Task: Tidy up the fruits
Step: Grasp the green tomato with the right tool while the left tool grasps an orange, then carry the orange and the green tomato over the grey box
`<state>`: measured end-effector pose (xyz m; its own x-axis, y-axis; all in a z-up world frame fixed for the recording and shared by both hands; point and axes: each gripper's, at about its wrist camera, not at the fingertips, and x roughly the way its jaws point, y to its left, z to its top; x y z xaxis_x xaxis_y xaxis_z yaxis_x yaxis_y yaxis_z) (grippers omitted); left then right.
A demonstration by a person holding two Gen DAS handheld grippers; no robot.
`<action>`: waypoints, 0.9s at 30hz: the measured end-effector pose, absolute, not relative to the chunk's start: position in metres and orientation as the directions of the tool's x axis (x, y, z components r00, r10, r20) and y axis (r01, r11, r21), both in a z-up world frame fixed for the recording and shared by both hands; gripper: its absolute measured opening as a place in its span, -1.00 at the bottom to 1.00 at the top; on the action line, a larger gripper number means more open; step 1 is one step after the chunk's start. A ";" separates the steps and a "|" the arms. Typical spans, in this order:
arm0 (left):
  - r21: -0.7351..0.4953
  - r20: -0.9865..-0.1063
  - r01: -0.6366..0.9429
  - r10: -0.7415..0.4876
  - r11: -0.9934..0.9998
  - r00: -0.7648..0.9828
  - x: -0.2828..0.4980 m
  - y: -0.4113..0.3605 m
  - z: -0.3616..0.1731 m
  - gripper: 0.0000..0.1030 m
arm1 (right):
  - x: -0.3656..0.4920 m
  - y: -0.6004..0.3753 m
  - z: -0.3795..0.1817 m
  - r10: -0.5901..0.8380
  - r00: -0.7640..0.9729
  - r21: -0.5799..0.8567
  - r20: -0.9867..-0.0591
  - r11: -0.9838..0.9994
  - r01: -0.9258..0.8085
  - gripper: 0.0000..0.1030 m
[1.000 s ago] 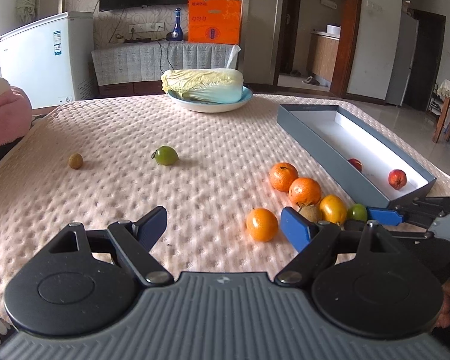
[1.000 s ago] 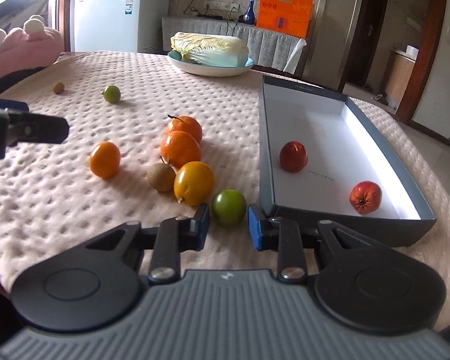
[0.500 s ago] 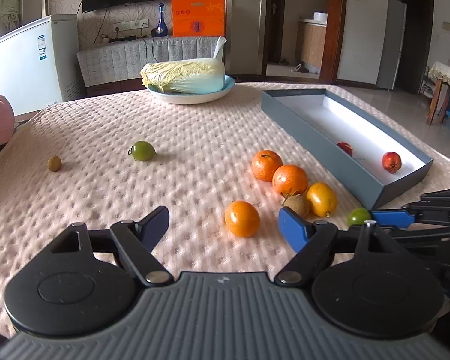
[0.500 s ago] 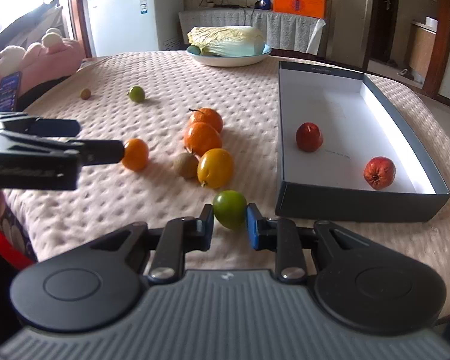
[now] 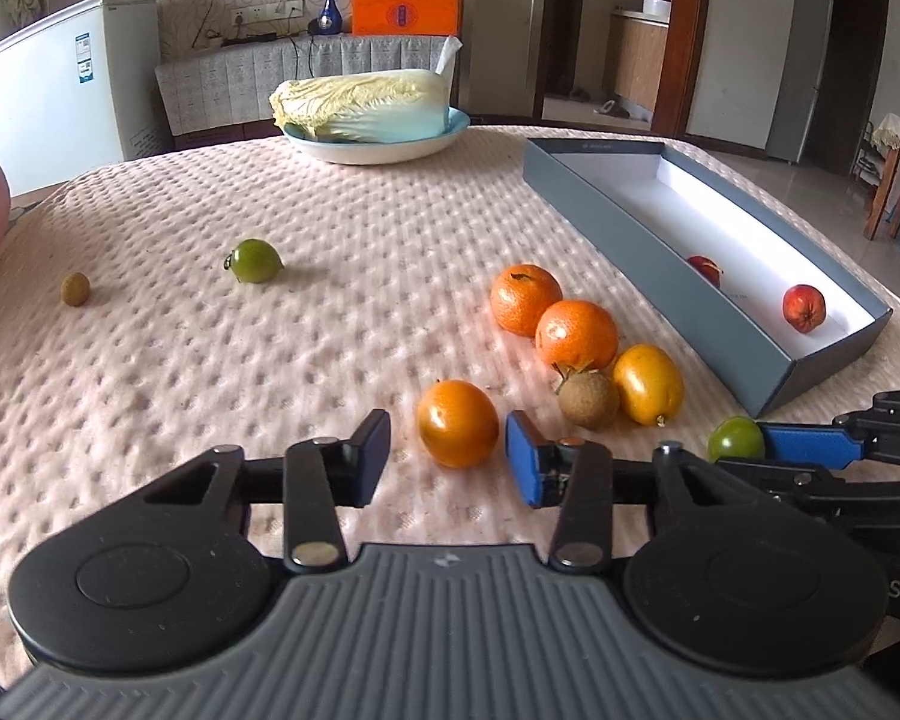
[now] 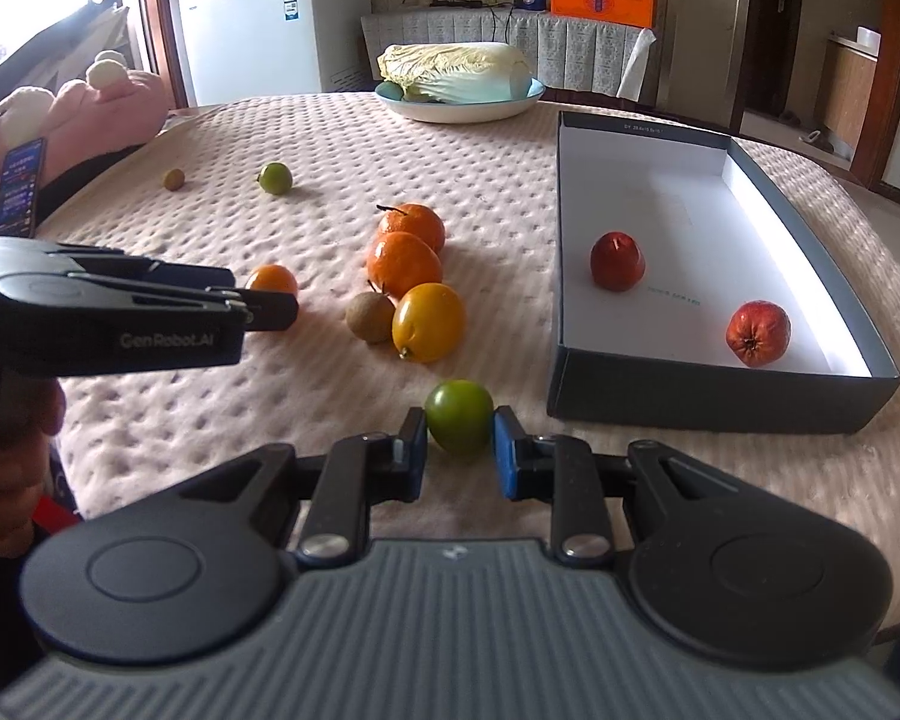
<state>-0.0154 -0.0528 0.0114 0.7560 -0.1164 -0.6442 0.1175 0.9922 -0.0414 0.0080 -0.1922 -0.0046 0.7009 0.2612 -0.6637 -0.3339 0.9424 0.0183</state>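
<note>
1. In the right wrist view, the right gripper has its two blue pads against the sides of a green fruit, gripping it at 6 o'clock on the bench, just beside the near wall of the grey box.
2. That view looks down into the box and shows two red fruits on its white floor: one towards 12 o'clock, the other near the 4 o'clock corner.
3. The left wrist view sees the same box from the side, so its wall hides part of the farther red fruit; the nearer one is in full view.
4. The left gripper is open, its pads wide apart on either side of a small orange fruit without touching it.
5. In the right wrist view that fruit is partly hidden behind the left gripper's finger, and whether the jaws are apart cannot be told from there.
6. Only the right wrist view shows the person's hand on the left handle, and a pink plush toy at 10 o'clock.
7. Both views show the cluster in the middle: two oranges, a yellow fruit and a brown fruit, touching or nearly so.
8. A second green fruit and a small brown one lie well apart at 10 o'clock.
9. A cabbage rests in a bowl at 12 o'clock.
</note>
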 end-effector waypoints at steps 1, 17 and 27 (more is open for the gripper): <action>-0.046 -0.647 0.120 -0.121 0.992 0.753 -0.015 -0.054 0.010 -0.14 | 0.008 -0.192 -0.005 0.262 0.700 0.019 -0.664 0.942 -0.335 -0.48; -0.067 -0.633 0.116 -0.132 0.991 0.763 -0.011 -0.053 0.010 -0.33 | 0.006 -0.198 -0.001 0.289 0.704 0.046 -0.649 0.938 -0.342 -0.49; -0.068 -0.633 0.110 -0.128 0.992 0.763 -0.012 -0.044 0.011 -0.33 | 0.004 -0.196 0.007 0.339 0.720 0.092 -0.605 0.928 -0.360 -0.49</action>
<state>-0.0123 -0.0444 0.0113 0.7633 -0.1279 -0.6332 0.1097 0.9916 -0.0680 0.0038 -0.1958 0.0073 0.7203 0.3394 -0.6050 -0.3601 0.9284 0.0921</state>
